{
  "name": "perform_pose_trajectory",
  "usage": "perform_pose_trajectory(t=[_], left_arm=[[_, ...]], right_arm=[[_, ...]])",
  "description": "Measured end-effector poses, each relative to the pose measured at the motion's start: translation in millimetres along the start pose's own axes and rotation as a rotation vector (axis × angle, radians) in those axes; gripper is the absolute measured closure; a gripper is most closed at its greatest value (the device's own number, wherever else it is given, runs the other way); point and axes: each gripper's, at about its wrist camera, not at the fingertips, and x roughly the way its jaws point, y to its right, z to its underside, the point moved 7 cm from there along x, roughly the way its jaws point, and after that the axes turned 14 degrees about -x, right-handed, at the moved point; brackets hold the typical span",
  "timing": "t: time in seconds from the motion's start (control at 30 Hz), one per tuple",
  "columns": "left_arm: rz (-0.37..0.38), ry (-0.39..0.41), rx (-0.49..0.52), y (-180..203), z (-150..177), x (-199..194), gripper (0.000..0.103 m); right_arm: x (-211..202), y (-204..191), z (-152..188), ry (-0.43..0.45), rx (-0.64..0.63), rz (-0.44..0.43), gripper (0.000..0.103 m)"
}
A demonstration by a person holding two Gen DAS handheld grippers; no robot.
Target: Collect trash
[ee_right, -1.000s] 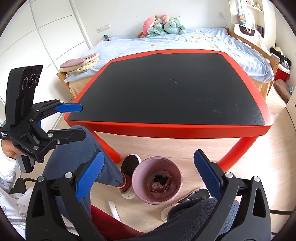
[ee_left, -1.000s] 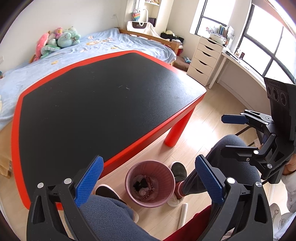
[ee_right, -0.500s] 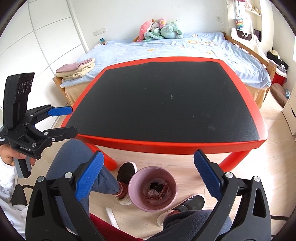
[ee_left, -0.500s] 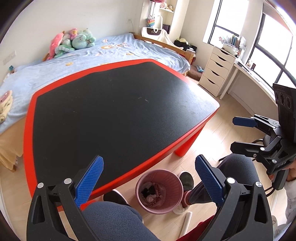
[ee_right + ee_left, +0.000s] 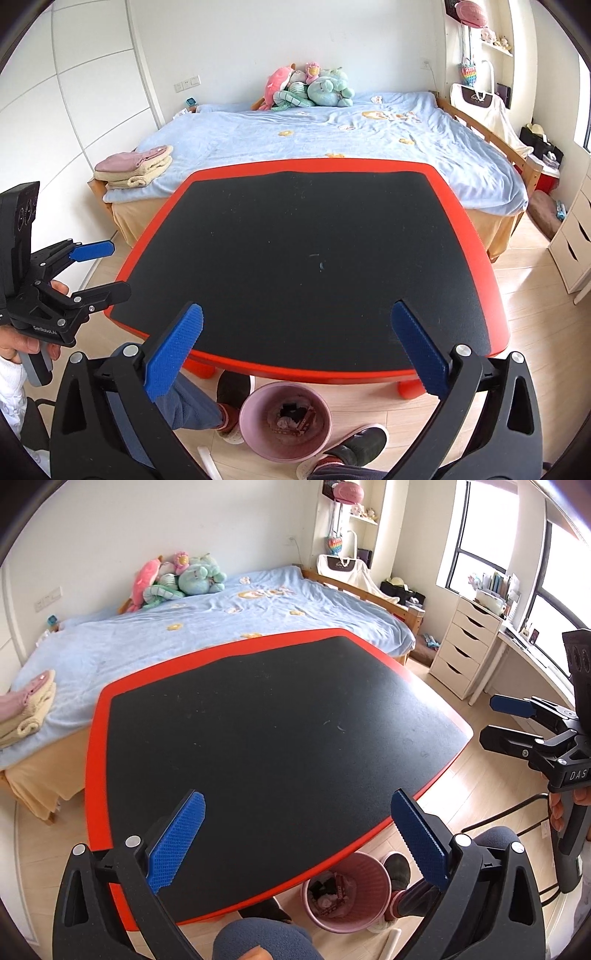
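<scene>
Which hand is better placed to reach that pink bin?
Probably the right: the bin sits centred below the open right gripper, while the left gripper has it off to one side.

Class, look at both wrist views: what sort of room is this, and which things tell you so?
Most likely a child's bedroom: a bed with blue bedding, stuffed toys piled at its head, and a white chest of drawers by the window.

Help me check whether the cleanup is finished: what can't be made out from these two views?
- Pink bin contents: dark scraps and a reddish wrapper, too small to identify in the right wrist view; in the left wrist view the red table edge cuts off its rim.
- Floor under the table: hidden by the tabletop in both views.
- White stick-like item on the floor: cut off by the right claw, unidentifiable.
</scene>
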Motion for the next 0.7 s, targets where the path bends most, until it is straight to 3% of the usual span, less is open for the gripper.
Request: perform_pose_trajectory(t=[0.4,0.7], left_arm=[[-0.081,0.027,-0.010,-6,-12,1,0.006],[-0.054,0.027,-0.031,-4,-15,-4,0.006]], right_arm=[[11,-4,-16,-0.001,-0.023,0.004,0.003],[13,-7,-13,-0.009,-0.027,0.003,0.003]])
